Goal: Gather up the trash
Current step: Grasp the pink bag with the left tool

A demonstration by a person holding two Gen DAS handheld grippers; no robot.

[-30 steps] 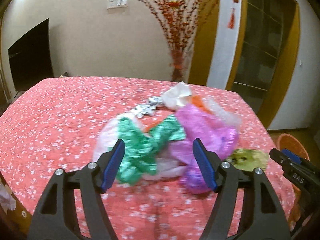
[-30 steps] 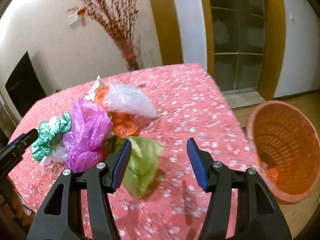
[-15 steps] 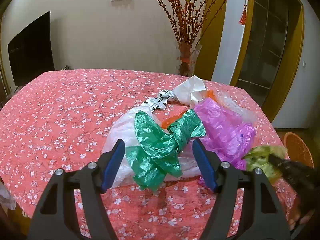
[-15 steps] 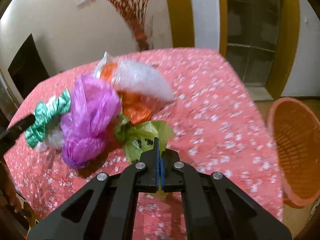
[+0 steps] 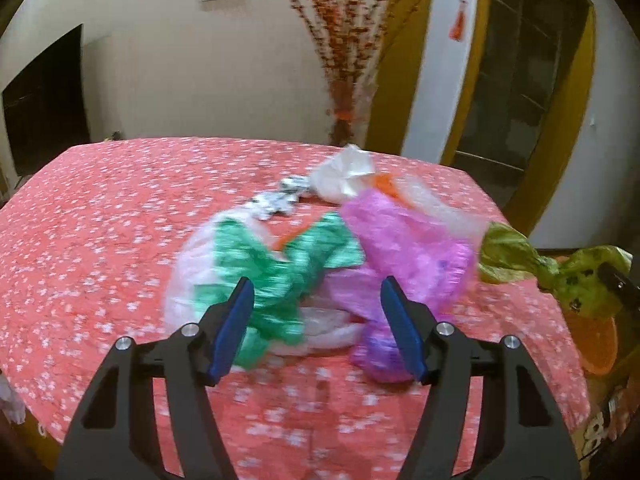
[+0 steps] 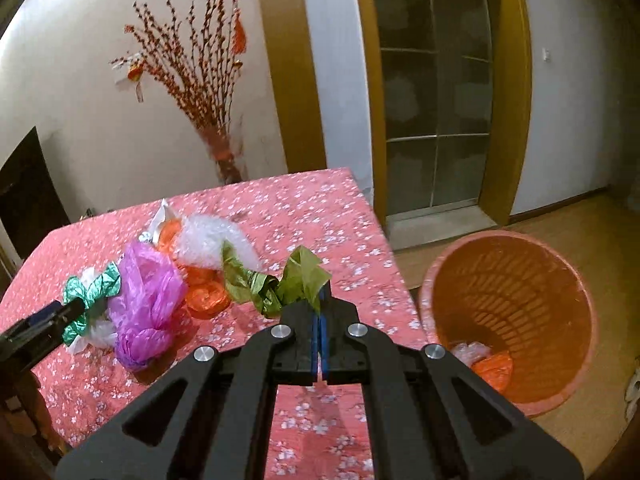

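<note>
- Pink floral counter: we list heaped bags.
- Right gripper: fingers closed on green bag, lifted.
- Left gripper: fingers wide, empty.
- Next: we carry it over orange basket and release.

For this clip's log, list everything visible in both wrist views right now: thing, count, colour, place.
olive-green bag: 1, olive green, pinched in the right gripper, lifted off the table
purple bag: 1, purple, in the pile on the table
green bag: 1, green, left part of the pile
orange bag: 1, orange, between purple and olive-green bags
white bags: several, white or clear, around the pile
basket: 1, orange, on the floor right of the table, some trash inside
table: 1, pink floral cloth
branch vase: 1, red-brown, by the wall
left gripper: 1, black, blue fingers apart, before the pile
right gripper: 1, black, fingers closed
</note>
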